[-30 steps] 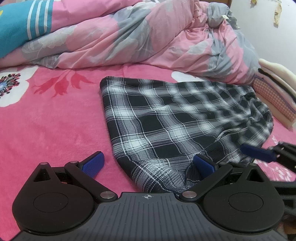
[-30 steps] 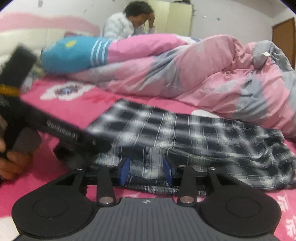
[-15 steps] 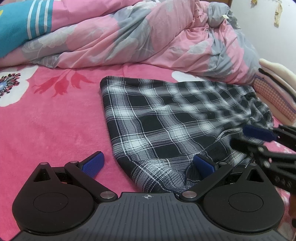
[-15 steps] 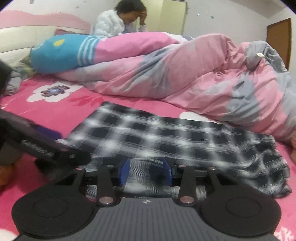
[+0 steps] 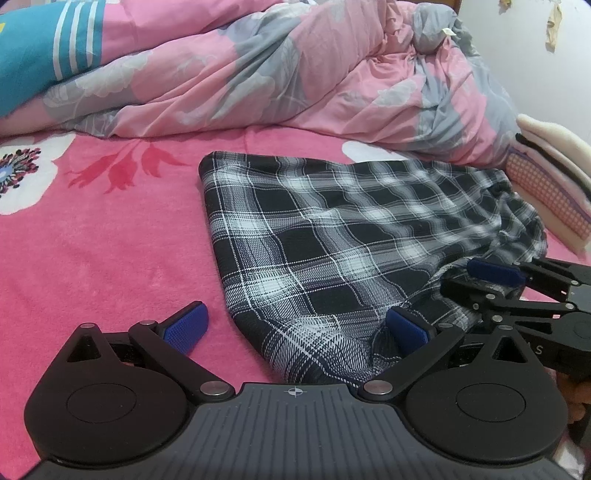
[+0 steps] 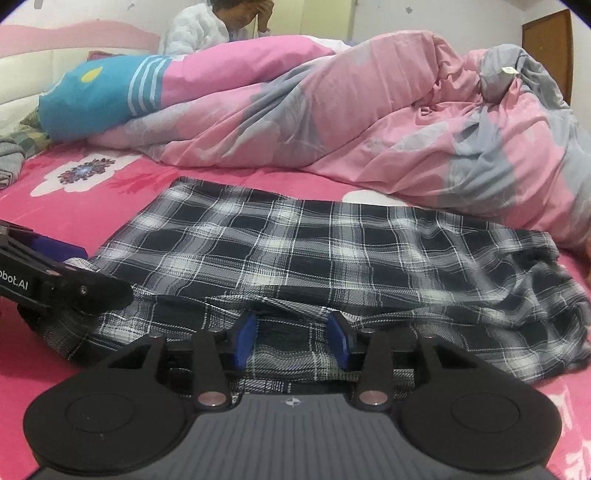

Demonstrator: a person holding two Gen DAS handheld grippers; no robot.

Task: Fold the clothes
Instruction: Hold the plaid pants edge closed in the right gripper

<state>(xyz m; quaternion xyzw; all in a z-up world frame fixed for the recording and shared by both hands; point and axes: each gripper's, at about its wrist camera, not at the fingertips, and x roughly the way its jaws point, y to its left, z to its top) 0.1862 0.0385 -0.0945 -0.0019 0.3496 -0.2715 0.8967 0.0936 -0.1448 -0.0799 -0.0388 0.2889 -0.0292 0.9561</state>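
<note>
Your plaid garment [image 5: 354,243] lies spread flat on the pink floral bedsheet [image 5: 92,258], its near corner tapering toward you and its far edge close to the crumpled pink-and-grey duvet [image 5: 295,74] heaped across the back of the bed. Your left gripper [image 5: 295,328] stands spread wide: its left pad sits over bare sheet, its right pad rests against the bunched cloth at the near corner, and nothing is pinched between them. Your right gripper [image 6: 291,339] is low at the garment's near hem, partly spread, jaws having just been opening a little; plaid cloth lies between the blue pads (they straddle the hem rather than press on it, as far as the right wrist view shows). From the left wrist view that gripper comes in from the right edge, just beside your left one. A stack of folded fabric [image 5: 546,177] sits at the bed's right edge, and a person [image 6: 207,29] in white sits behind the duvet.
</note>
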